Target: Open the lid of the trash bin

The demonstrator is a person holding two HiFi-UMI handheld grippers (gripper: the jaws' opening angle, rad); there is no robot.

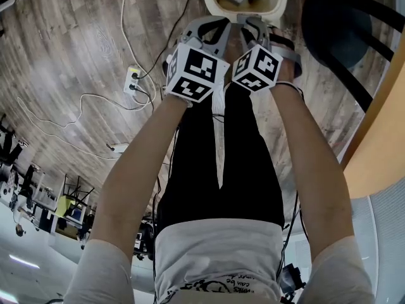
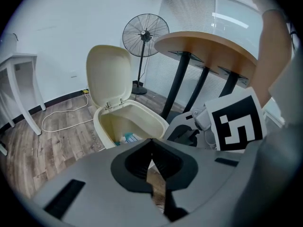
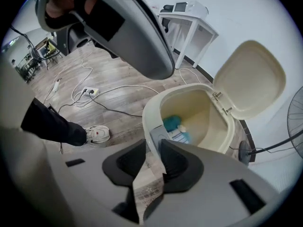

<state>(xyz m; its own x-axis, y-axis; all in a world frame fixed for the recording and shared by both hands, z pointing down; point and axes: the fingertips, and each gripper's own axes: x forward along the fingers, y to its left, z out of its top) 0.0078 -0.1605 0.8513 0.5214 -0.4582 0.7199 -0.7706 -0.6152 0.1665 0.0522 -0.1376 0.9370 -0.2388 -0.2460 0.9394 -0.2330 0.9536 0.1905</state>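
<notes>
Cream trash bin (image 1: 211, 4) at twelve o'clock in the head view, its lid (image 3: 248, 74) the same cream, teal and blue litter (image 3: 173, 124) inside. The floor (image 1: 76, 43) is grey-brown wood grain. Grey left gripper (image 2: 151, 141) and right gripper (image 3: 152, 149) bear black pads (image 3: 177, 162) and black-and-white square markers (image 1: 197, 73).

Trash bin (image 3: 210, 119) and lid (image 3: 248, 79): smooth cream plastic, faintly glossy. Floor (image 1: 76, 43): matt wood-look planks with visible grain.
</notes>
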